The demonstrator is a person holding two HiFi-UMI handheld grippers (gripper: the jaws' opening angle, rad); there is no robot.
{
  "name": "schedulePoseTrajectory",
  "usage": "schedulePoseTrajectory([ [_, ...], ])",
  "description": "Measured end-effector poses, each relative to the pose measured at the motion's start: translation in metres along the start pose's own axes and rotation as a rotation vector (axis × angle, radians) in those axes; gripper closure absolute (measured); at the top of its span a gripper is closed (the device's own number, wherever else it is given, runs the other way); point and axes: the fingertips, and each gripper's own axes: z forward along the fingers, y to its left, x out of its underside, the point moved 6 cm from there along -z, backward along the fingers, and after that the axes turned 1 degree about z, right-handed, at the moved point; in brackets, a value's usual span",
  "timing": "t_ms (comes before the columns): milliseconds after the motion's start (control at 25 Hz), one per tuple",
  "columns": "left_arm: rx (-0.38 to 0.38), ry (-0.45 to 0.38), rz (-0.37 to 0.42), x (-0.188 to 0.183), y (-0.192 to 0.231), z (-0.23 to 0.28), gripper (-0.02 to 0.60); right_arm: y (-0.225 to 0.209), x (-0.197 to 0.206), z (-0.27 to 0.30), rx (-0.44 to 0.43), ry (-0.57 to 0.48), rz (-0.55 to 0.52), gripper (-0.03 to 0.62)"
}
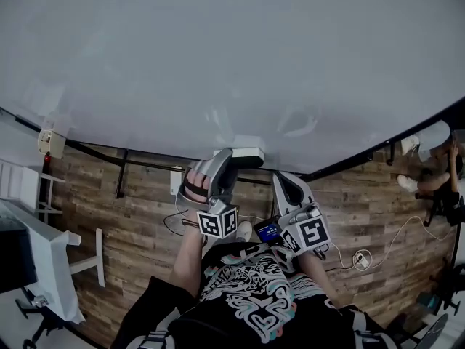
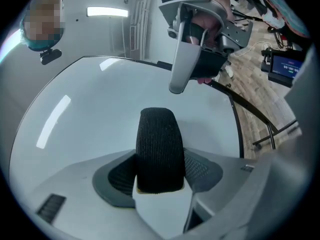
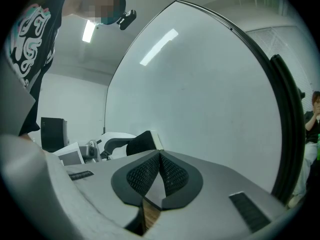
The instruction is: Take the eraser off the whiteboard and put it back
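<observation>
Eraser (image 2: 159, 151) sits pinched between the left gripper's (image 1: 227, 167) pads, against the whiteboard (image 1: 232, 57) near its lower edge. The right gripper (image 3: 159, 176), beside it facing the whiteboard, has its jaws pressed together, empty.

Wood-plank floor (image 1: 131, 217), grey-brown. White furniture (image 1: 36, 246) far left, black wheeled chair base (image 1: 33, 307) just beside it. Power strip (image 1: 360, 259) and loose cables on the floor at right. Ceiling strip light (image 2: 107, 11) on. Plain white walls (image 3: 65, 96).
</observation>
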Motion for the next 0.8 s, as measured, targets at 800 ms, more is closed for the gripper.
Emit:
schedulePoseTrajectory([
  [800, 0.023, -0.013, 0.005, -0.015, 0.008, -0.040, 0.311, 0.024, -0.008, -0.026, 0.036, -0.045, 0.026, 0.580],
])
